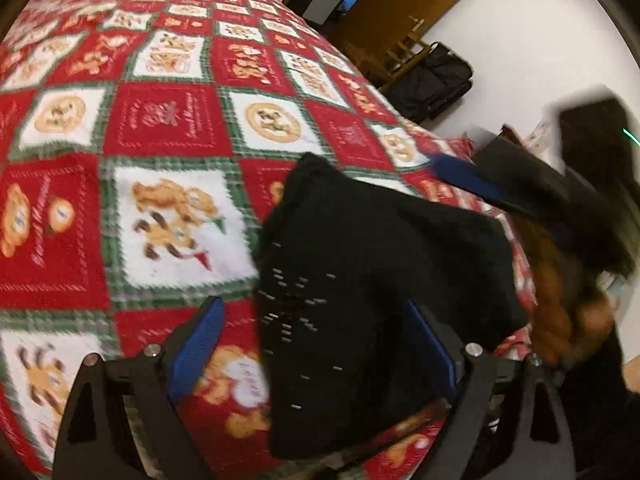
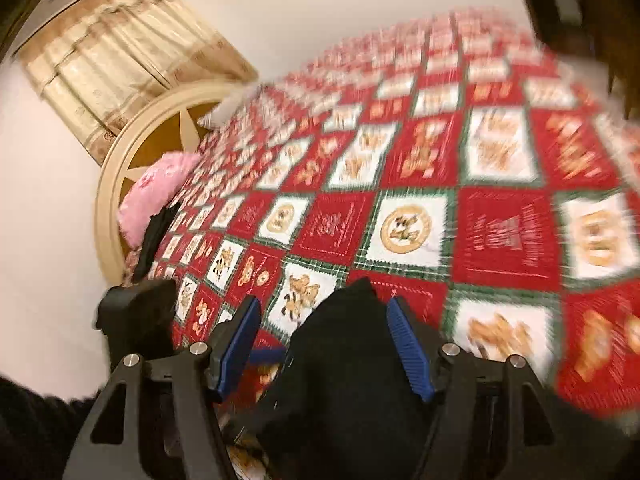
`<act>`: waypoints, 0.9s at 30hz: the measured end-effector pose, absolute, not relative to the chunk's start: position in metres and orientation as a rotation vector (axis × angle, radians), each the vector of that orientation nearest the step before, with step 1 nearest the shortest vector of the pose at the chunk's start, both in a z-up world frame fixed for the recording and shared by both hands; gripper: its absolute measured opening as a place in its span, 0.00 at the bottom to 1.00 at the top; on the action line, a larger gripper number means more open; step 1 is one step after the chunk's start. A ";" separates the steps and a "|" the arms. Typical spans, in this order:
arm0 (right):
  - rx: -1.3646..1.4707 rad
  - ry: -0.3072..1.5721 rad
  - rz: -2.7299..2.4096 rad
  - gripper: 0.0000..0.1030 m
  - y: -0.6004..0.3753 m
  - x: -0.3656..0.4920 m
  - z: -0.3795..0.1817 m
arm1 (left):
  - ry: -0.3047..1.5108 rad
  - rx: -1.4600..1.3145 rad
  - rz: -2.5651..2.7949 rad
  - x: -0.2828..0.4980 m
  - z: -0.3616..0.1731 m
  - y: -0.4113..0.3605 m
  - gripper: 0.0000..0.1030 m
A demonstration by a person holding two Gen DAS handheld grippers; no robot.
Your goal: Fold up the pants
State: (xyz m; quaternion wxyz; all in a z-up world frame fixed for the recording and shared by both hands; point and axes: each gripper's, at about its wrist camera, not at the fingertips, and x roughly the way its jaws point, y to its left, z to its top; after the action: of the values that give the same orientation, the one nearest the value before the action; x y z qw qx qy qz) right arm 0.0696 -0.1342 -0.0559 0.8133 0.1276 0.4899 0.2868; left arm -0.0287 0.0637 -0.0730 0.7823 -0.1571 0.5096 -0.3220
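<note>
The black pants (image 1: 360,280) lie bunched on the red, white and green quilt (image 1: 160,128), reaching between the blue pads of my left gripper (image 1: 316,336). Its jaws stand wide apart around the cloth without pinching it. In the right wrist view the black pants (image 2: 344,360) also sit between the blue pads of my right gripper (image 2: 324,320), whose jaws are likewise apart. The right gripper (image 1: 460,172) shows in the left wrist view at the far right, over the pants' edge. Both views are blurred by motion.
The quilt (image 2: 440,160) covers a bed with a cream round headboard (image 2: 132,152) and a pink pillow (image 2: 156,196). A beige curtain (image 2: 108,52) hangs behind. A wooden door (image 1: 400,8), a wooden rack and a black bag (image 1: 436,80) stand by the bed's far side.
</note>
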 end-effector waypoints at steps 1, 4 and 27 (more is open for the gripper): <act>0.257 1.093 0.610 0.65 -0.128 0.084 -0.068 | 1.111 -0.398 -0.722 -0.030 -0.075 0.065 0.89; 0.170 1.226 0.645 0.65 -0.108 0.109 -0.100 | 1.105 -0.395 -0.722 -0.038 -0.077 0.059 0.88; 0.451 0.862 0.479 0.49 -0.150 0.077 -0.043 | 1.048 -0.235 -0.562 -0.069 -0.075 0.062 0.48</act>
State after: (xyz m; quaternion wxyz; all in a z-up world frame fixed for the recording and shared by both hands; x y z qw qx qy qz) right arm 0.0768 -0.1502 -0.0426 0.8566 0.2145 0.4101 0.2282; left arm -0.0688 0.0620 -0.0751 0.8218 -0.1106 0.4927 -0.2640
